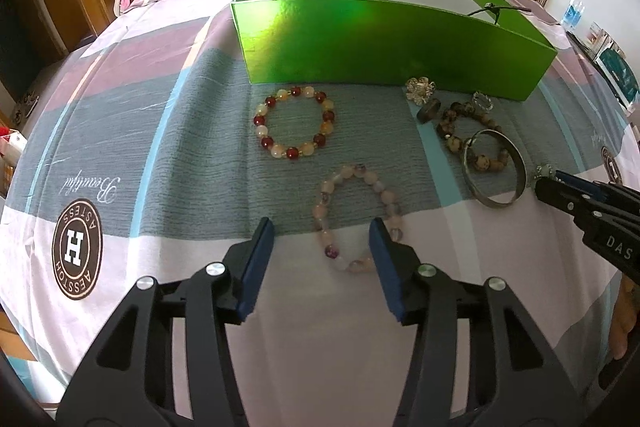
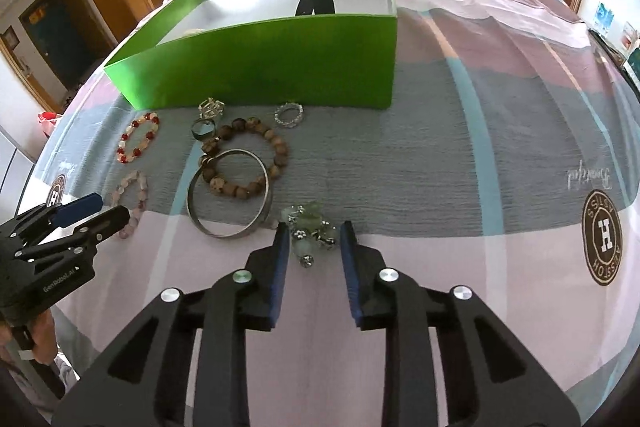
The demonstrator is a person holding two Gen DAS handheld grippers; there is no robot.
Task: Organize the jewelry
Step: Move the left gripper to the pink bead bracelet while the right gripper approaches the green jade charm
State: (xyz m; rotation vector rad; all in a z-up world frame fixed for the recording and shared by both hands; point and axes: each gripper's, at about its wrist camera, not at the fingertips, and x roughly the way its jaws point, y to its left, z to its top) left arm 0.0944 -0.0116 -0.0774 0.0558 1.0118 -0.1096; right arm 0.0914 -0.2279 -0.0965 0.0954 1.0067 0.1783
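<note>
I see a glossy green box (image 1: 384, 43) with a white inside. The cloth (image 1: 168, 131) over the bench is checked in grey, mauve, white and light blue, with round brown logos. One bead bracelet (image 1: 294, 125) alternates dark red and pale yellow; another (image 1: 358, 223) is pale pink with purple spots. The wooden bead bracelet (image 2: 248, 157) is mottled brown, the bangle (image 2: 230, 193) dull silver. My tongs (image 2: 314, 233) are black with blue pads, around a pale green and silver charm cluster (image 2: 310, 227).
</note>
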